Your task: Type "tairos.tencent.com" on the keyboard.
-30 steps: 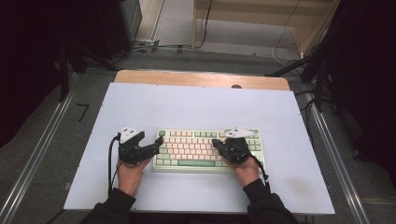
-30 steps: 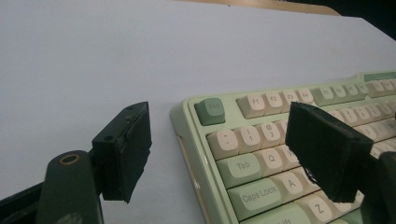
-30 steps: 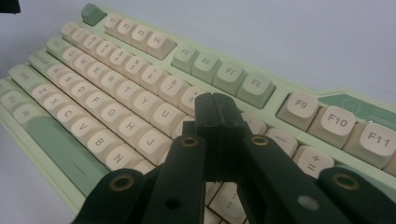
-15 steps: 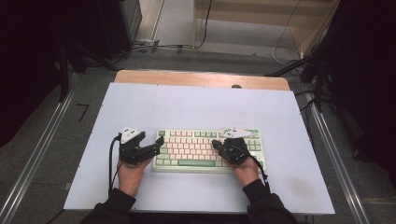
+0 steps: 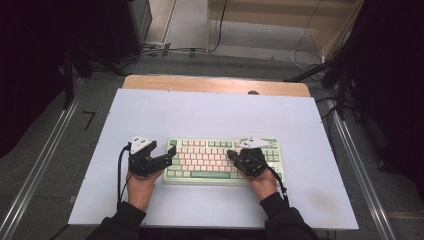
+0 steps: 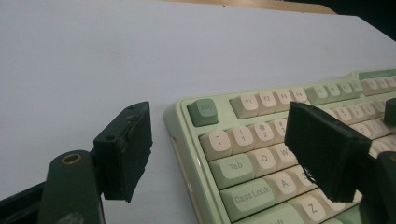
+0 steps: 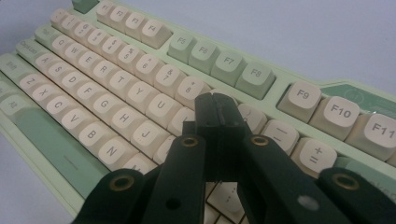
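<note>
A pale green keyboard (image 5: 210,159) with cream and green keys lies near the front of the white table (image 5: 210,115). My left gripper (image 5: 169,156) stands open at the keyboard's left end. In the left gripper view (image 6: 219,140) one jaw hangs over bare table and the other over the letter keys, with the keyboard's (image 6: 247,163) Esc corner between them. My right gripper (image 5: 231,155) is shut over the right half of the keys. In the right gripper view (image 7: 215,105) its joined tips point down at the keyboard (image 7: 116,84) near the 9 and 0 keys. Whether they touch a key I cannot tell.
A wooden strip (image 5: 215,84) runs along the table's far edge. Metal rails (image 5: 45,165) flank both sides, and cables (image 5: 310,50) lie on the floor behind. Bare table stretches beyond the keyboard and to both sides of it.
</note>
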Tool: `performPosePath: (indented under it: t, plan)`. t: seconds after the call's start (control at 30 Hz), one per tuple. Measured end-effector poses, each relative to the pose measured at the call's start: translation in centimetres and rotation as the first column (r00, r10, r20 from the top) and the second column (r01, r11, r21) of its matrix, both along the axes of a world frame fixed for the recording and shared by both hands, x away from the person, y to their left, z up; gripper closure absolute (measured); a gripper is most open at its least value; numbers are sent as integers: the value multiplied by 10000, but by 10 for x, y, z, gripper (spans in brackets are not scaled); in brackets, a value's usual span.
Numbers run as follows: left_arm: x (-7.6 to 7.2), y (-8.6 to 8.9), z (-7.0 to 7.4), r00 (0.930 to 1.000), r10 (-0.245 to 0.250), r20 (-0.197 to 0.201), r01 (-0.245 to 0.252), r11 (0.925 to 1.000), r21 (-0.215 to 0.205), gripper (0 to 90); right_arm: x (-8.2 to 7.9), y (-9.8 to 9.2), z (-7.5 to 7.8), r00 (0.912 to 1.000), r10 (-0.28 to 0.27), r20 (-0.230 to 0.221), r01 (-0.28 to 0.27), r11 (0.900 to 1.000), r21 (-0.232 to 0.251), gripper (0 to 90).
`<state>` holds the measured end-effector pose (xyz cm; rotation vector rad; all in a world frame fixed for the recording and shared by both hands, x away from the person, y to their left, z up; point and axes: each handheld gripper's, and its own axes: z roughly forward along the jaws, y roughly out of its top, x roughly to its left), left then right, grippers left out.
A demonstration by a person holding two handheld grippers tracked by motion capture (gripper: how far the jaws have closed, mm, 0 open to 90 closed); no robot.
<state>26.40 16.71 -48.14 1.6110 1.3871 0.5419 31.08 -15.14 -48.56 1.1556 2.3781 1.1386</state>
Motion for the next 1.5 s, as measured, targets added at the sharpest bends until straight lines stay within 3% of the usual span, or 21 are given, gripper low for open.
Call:
performPosePath:
  t: [0.47, 0.57, 0.7, 0.83, 1.07, 1.23, 1.5]
  plan:
    - [-1, -1, -1, 10000, -37, 15, 37, 10000, 38, 234, 1, 1, -2, 10000, 9, 19, -8, 10000, -83, 876]
    - [-1, -1, 0, 10000, -40, 11, 40, 10000, 30, 234, -1, 4, -3, 9998, 106, 141, -100, 9989, -464, 873]
    - [-2, -2, 0, 10000, -72, 30, 72, 10000, 22, 235, -4, 5, 2, 9996, 25, 299, -17, 9996, -285, 838]
    - [-1, -2, 0, 10000, -63, 45, 63, 10000, -11, 235, -2, -3, 7, 9990, -203, 402, 199, 9997, 111, 745]
    - [-2, -3, 0, 9999, -117, 71, 117, 9999, 20, 234, 3, -20, 14, 9954, -888, 362, 862, 9939, 684, 322]
    - [-2, -3, 1, 9999, -139, 79, 138, 9999, 28, 234, 5, -30, 16, 9901, -1383, 248, 1353, 9860, 973, 264]
    - [-4, -7, 1, 9995, -302, 104, 301, 9995, 45, 235, 4, -33, 18, 9899, -1403, 209, 1368, 9832, 1207, 264]
